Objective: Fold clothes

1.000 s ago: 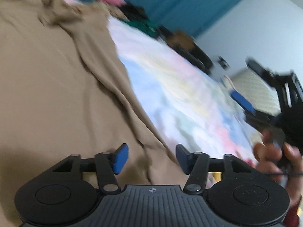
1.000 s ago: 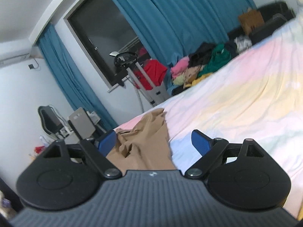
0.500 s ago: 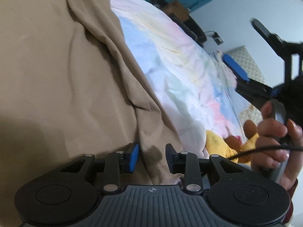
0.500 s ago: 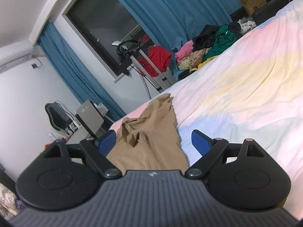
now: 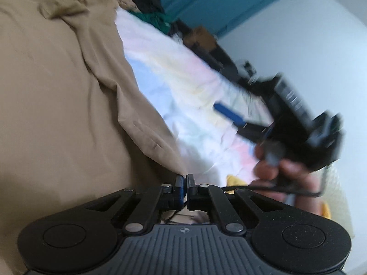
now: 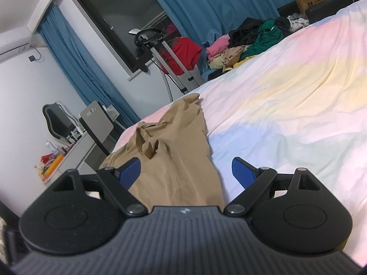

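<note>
RISK: thin corner may be slipping out of the pinch if pulled hard, since little cloth is sitting between the pads | LEFT: left gripper (image 5: 185, 183) is pinching the shirt (image 5: 57, 105) corner at its fingertips | RIGHT: right gripper (image 6: 186, 170) is gaping wide, holding nothing; shirt is lying between and beyond its fingers on the bed (image 6: 298, 105).

Soft, even indoor light, source unseen. Strong fisheye bending at edges, dark vignetted corners. Left wrist view smeared by motion blur, worst on right gripper (image 5: 231, 114), perhaps mid-swing. Right wrist view sharp; dark window (image 6: 128, 29), no glare.
</note>
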Demonstrator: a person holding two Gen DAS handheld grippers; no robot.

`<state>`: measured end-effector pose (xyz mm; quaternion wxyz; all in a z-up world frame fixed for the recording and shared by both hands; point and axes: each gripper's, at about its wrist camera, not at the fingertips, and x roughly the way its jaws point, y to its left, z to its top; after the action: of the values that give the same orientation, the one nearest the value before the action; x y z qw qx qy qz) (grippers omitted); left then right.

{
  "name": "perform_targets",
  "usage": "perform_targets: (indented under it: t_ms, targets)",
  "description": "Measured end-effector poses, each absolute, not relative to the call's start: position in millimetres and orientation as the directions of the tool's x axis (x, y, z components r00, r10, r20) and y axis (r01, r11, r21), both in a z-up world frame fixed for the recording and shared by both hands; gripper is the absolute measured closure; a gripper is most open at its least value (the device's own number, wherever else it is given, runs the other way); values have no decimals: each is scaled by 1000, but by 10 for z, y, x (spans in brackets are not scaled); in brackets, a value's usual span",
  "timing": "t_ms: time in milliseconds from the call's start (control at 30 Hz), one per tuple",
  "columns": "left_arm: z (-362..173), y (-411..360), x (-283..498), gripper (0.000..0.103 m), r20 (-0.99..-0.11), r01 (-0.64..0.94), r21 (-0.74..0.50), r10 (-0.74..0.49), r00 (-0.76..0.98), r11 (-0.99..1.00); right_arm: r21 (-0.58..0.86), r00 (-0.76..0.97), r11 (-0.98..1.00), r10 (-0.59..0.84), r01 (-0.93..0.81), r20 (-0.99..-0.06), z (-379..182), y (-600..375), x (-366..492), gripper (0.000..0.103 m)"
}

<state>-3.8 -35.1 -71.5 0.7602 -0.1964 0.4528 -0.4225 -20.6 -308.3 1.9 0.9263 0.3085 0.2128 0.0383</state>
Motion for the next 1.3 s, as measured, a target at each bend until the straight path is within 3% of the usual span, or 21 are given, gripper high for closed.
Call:
perform_targets:
  t_ms: [300, 433, 533, 600, 667, 867, 1033, 1300]
  targets:
    - [-644, 79, -351, 101, -605, 348, -623, -713, 354, 701, 558, 891, 829, 225, 38, -395, 30, -2992, -223, 15]
    - [-861, 0, -293, 101, -738, 299, -494, -576, 352, 816, 557, 882, 830, 234, 38, -409, 13, -2964, -209, 15]
    - [-841, -96, -265, 100, -756, 331, -430, -536, 377, 840, 528, 882, 848, 220, 38, -417, 34, -2904, -210, 15]
    - [-786, -117, -266, 88, -748, 350, -406, -527, 402, 844, 499, 886, 866, 206, 33, -416, 60, -2852, -226, 15]
    - [-708, -110, -279, 53, -740, 356, -370, -504, 445, 858, 469, 889, 882, 192, 29, -415, 87, -2800, -242, 15]
    - [-323, -138, -294, 18, -674, 361, -252, -431, 600, 898, 392, 923, 920, 148, 2, -354, 200, -2633, -343, 15]
    - [106, -249, -218, 7, -579, 366, -134, -372, 726, 921, 360, 950, 933, 117, -5, -290, 276, -2557, -412, 15]
    - [529, -298, 34, 0, -454, 342, -65, -333, 827, 938, 339, 969, 941, 68, 17, -237, 320, -2560, -481, 15]
